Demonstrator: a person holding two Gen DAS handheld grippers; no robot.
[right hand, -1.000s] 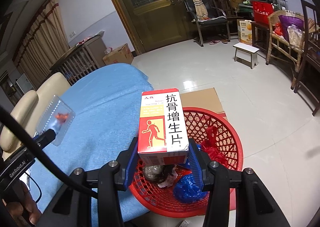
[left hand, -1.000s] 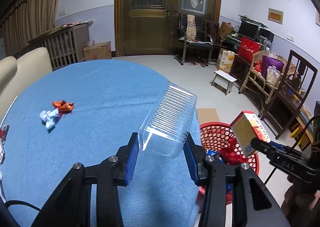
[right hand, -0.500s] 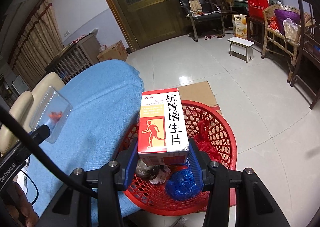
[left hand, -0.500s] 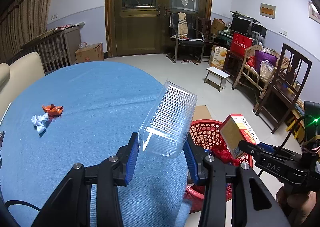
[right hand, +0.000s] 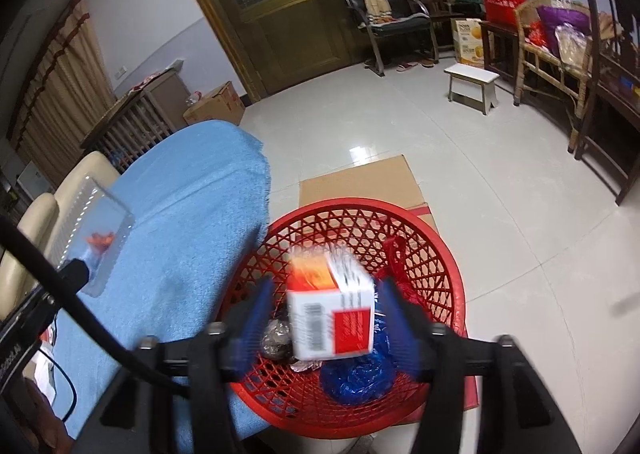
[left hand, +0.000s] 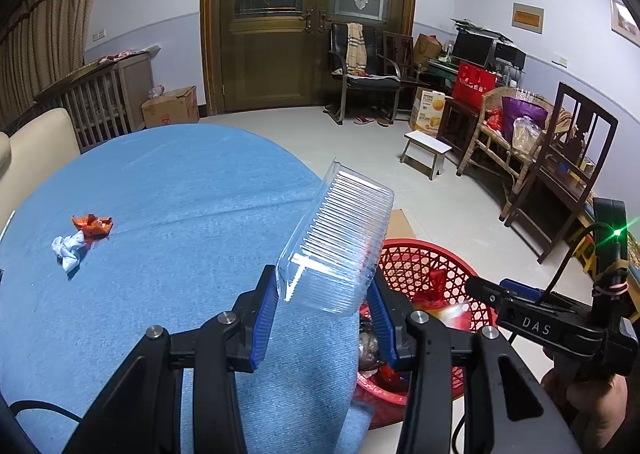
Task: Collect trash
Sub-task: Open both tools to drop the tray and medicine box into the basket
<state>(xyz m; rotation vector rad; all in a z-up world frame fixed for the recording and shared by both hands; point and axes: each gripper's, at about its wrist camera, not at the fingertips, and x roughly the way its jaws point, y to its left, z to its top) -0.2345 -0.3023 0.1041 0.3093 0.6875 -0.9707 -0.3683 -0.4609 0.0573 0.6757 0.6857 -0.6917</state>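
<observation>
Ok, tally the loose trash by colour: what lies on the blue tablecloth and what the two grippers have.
Orange: 1, the crumpled orange wrapper on the cloth.
White: 1, the crumpled white tissue touching it.
Clear: 1, the clear plastic tray in the left gripper.
Red and white: 1, the medicine box dropping from the just-opened right gripper.
Total: 4.

I can't read the motion-blurred medicine box [right hand: 331,316] over the red basket [right hand: 448,266], and my left gripper [left hand: 326,318] hides the basket's near-left rim.
</observation>
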